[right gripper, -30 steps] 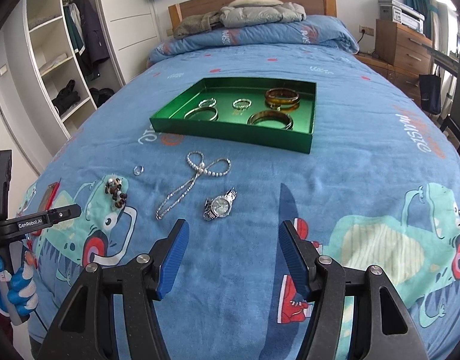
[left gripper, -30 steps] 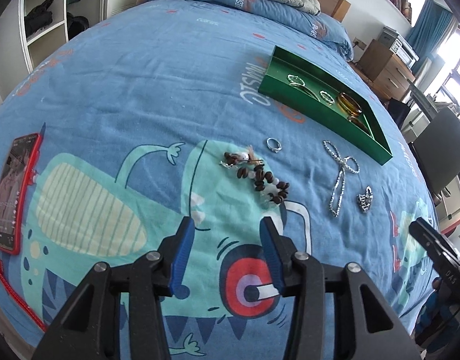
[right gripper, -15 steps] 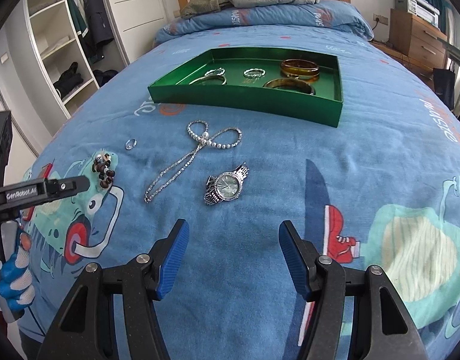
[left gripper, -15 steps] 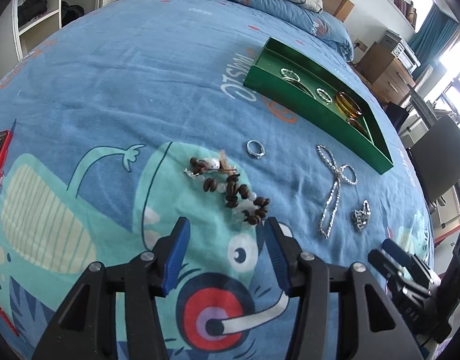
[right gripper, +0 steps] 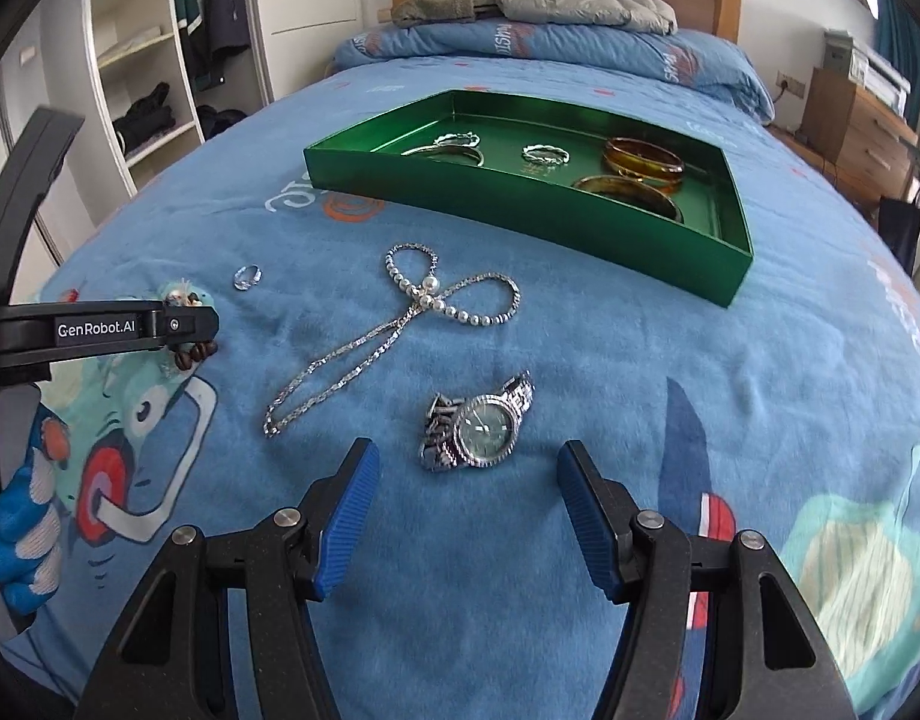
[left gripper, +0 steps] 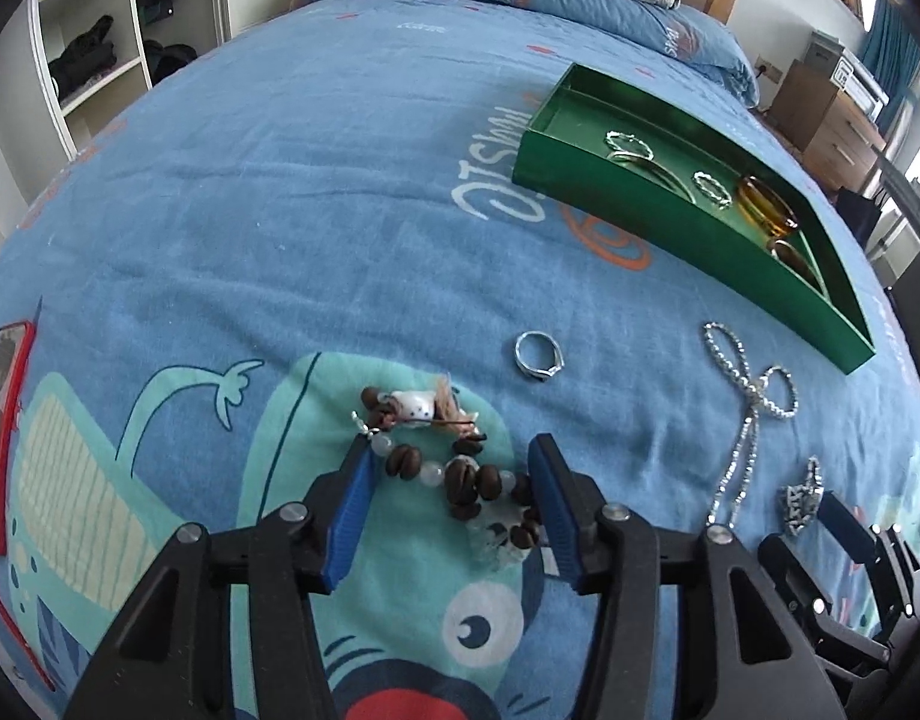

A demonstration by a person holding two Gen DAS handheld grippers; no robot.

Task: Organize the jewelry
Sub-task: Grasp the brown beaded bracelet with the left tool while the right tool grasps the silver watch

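Observation:
A brown and white bead bracelet lies on the blue bedspread between the open jaws of my left gripper, which is low over it. A silver ring and a pearl necklace lie beyond. A silver watch lies just ahead of my open, empty right gripper. The green tray holds rings and amber bangles. The necklace and ring also show in the right wrist view, where the left gripper's finger hides most of the bracelet.
A red-cased phone lies at the bed's left edge. Pillows and folded clothes are at the headboard. White shelves stand left of the bed, and a wooden dresser right. The tray also shows in the left wrist view.
My left gripper has moved forward and down until its open jaws straddle the bead bracelet. My right gripper has moved forward toward the watch.

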